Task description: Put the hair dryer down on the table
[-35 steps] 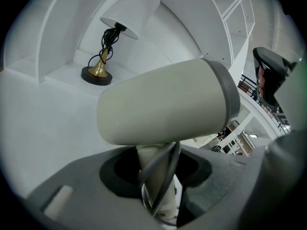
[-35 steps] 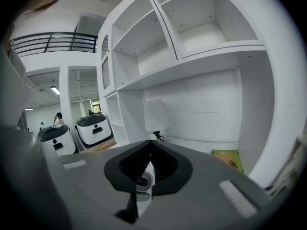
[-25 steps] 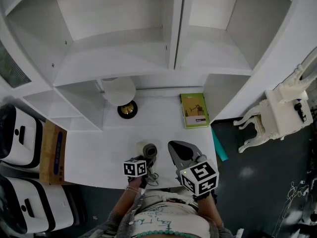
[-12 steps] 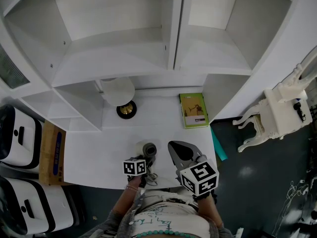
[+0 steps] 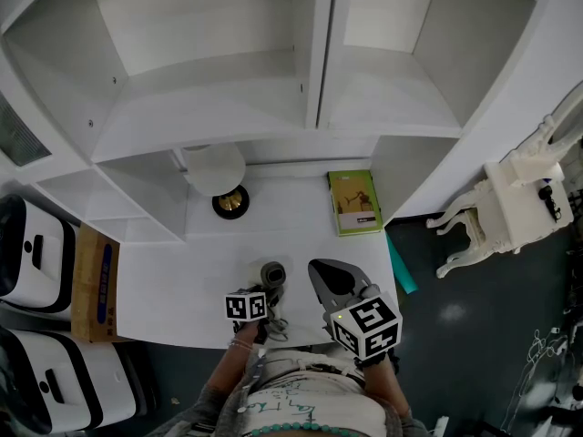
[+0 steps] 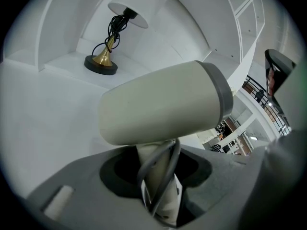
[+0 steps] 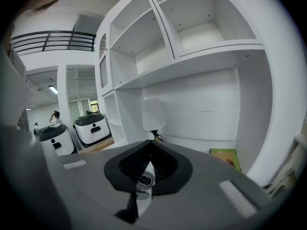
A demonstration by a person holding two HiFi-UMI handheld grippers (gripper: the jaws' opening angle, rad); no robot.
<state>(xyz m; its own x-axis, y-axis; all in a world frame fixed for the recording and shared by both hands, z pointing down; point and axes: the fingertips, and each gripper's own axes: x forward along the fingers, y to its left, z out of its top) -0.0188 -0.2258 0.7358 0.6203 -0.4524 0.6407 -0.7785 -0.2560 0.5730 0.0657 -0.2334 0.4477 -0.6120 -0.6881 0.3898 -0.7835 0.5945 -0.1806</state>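
The hair dryer (image 5: 271,275) has a cream barrel with a grey end ring and fills the left gripper view (image 6: 163,107). My left gripper (image 5: 260,299) is shut on its handle (image 6: 156,176), with the grey cord looped along it. The dryer hangs just above the front of the white table (image 5: 182,271). My right gripper (image 5: 330,279) is to the right of the dryer and apart from it, its dark jaws closed tip to tip (image 7: 150,143). A small white piece with a dark mark (image 7: 143,180) shows in the hollow behind the tips; what it is I cannot tell.
A lamp with a white shade (image 5: 216,167) and a brass base (image 5: 230,202) stands at the back left of the table. A green book (image 5: 354,202) lies at the back right. White shelves (image 5: 301,89) rise behind. White machines (image 5: 36,253) and a cardboard box (image 5: 94,280) are on the left, a white chair (image 5: 510,208) on the right.
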